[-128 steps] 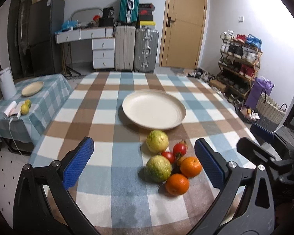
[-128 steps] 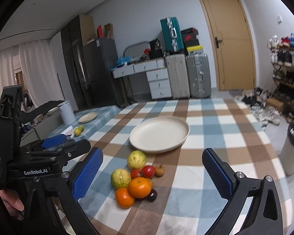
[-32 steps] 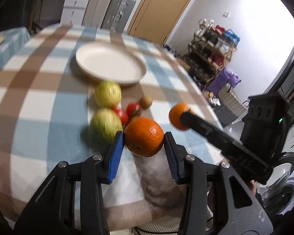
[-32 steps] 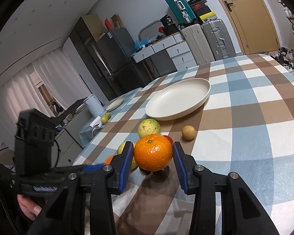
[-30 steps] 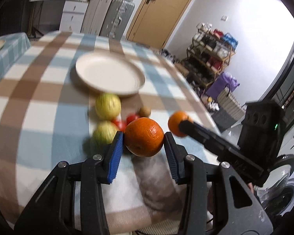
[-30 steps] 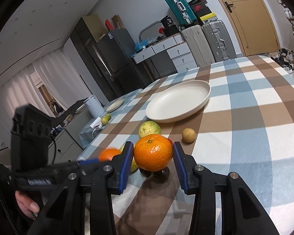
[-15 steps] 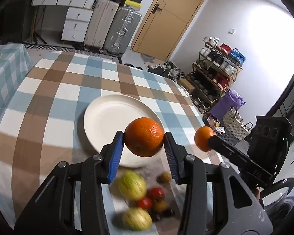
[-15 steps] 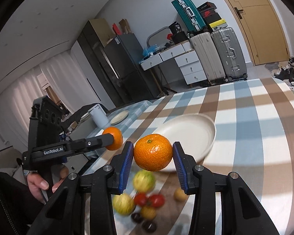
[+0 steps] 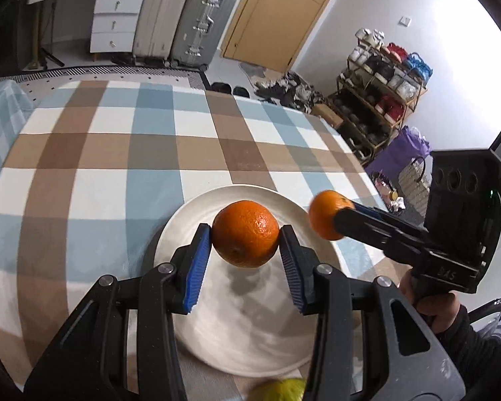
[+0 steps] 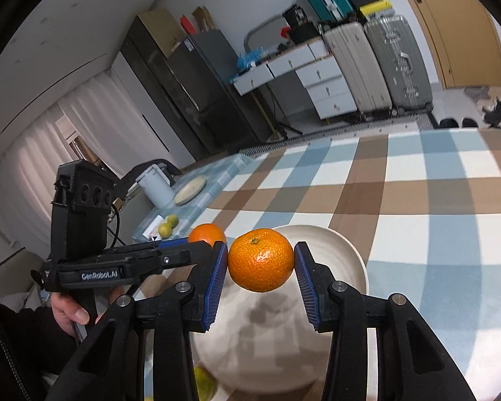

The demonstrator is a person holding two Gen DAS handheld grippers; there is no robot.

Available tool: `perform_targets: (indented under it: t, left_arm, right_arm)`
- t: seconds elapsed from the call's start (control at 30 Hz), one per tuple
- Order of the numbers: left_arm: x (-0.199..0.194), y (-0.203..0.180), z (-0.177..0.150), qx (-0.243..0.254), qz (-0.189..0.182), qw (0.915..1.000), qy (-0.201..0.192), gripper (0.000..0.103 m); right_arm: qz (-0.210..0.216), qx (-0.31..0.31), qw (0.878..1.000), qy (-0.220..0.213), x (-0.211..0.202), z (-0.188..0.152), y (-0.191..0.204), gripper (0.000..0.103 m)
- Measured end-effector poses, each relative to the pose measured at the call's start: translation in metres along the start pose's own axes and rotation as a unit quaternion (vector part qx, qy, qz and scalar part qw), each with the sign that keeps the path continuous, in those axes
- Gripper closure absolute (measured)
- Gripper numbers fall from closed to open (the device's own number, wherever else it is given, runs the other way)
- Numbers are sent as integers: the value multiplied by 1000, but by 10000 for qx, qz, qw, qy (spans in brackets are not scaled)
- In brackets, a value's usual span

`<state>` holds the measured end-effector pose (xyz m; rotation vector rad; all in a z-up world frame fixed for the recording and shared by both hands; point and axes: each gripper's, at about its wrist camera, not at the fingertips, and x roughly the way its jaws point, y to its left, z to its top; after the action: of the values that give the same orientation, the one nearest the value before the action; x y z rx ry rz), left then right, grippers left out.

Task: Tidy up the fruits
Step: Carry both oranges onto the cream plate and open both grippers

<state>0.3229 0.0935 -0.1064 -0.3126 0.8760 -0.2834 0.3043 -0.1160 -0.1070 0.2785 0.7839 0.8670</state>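
Two yellow-green fruits (image 10: 169, 225) only in right-wrist view

— Bright in here, isn't it? The white wall at two o'clock in the left wrist view is nearly blown out.

— Yes, even room light. Soft grey shadows fall on the plate (image 9: 190, 215), and its near part smears with motion blur.

— The oranges stay sharp, though. Both fisheye views bend the checked tablecloth (image 9: 93, 153), and black vignette fills the corners.
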Motion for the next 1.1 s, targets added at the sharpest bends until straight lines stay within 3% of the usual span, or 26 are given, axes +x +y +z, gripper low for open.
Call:
perform_targets:
  t: [0.3, 0.77, 0.87, 0.97, 1.1]
  left_arm:
    - [51, 15, 13, 33, -93, 9994, 337, 64]
    - [72, 9, 12, 347, 96, 9983, 459, 64]
    - [62, 3, 14, 499, 277, 9979, 315, 58]
    - [45, -2, 15, 489, 262, 9983, 192, 39]
    - [17, -12, 17, 545, 370, 9978, 19, 38]
  right_arm:
    - [-139, 83, 9991, 393, 51, 9, -27, 61]
    - [-280, 169, 9975, 620, 71, 4, -40, 60]
    - [-467, 195, 9968, 615, 71, 4, -43, 60]
    - [-418, 243, 9974, 534, 65, 7, -42, 59]
    - [-422, 149, 9986, 265, 43, 15, -27, 49]
